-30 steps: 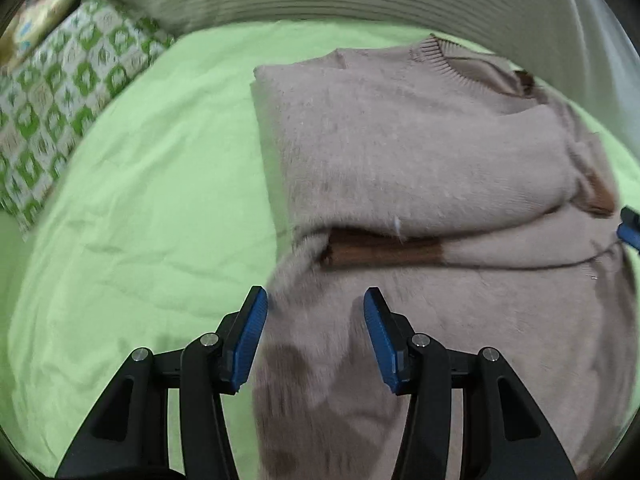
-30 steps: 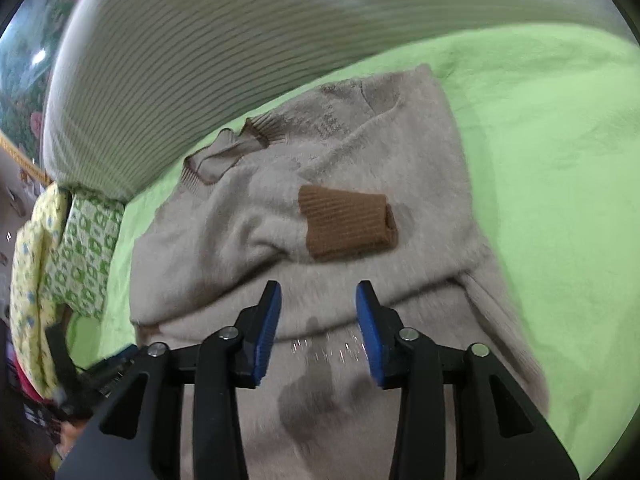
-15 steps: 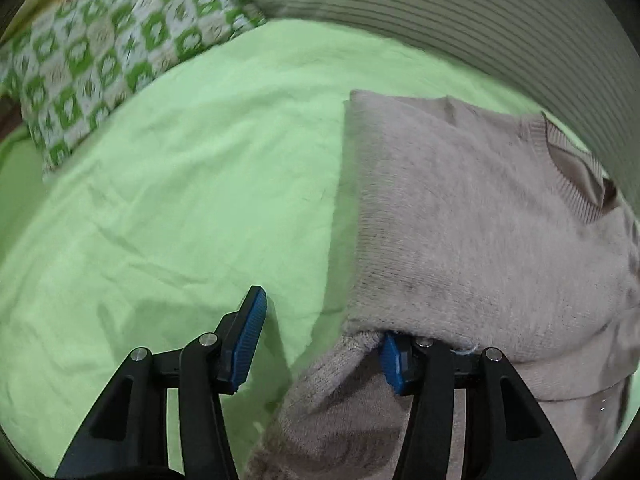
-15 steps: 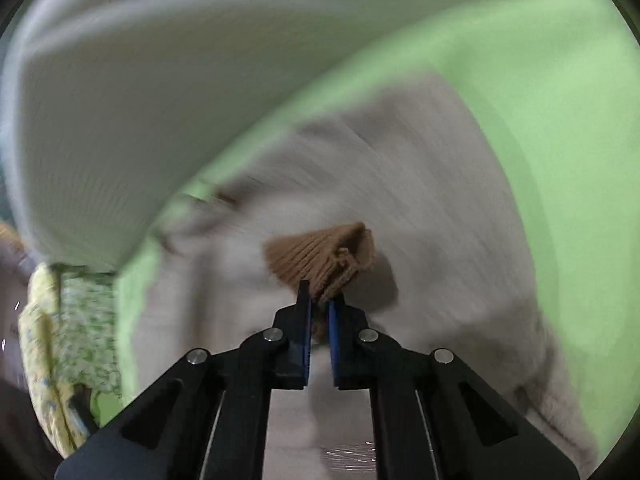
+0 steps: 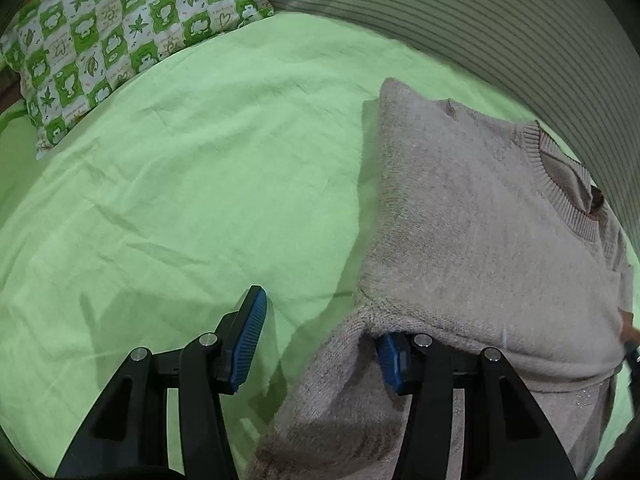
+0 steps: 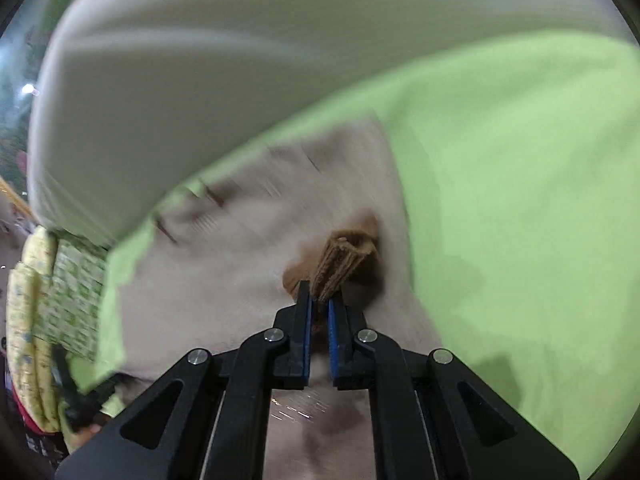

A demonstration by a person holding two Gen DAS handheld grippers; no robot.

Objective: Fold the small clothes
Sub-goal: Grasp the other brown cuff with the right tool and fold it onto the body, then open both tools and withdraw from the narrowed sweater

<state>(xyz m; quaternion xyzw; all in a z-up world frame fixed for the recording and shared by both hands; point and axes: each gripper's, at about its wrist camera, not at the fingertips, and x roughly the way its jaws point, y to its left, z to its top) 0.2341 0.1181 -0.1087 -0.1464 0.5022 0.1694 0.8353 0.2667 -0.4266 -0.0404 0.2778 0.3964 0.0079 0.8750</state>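
Sweater point(image 5: 480, 240) lies on the green bed sheet point(image 5: 200, 180), body folded over. Right gripper point(image 6: 319, 300) fingers pinch its brown cuff point(image 6: 344, 256). Left gripper point(image 5: 320, 344) fingers spread wide, 1 tucked beneath the fold. Patterned pillow point(image 5: 112, 40) sits well apart.

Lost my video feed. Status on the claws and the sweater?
Right claw shut on brown cuff. Left claw open, one finger tucked under folded sleeve of beige sweater. Sweater on green sheet; nothing in the way.
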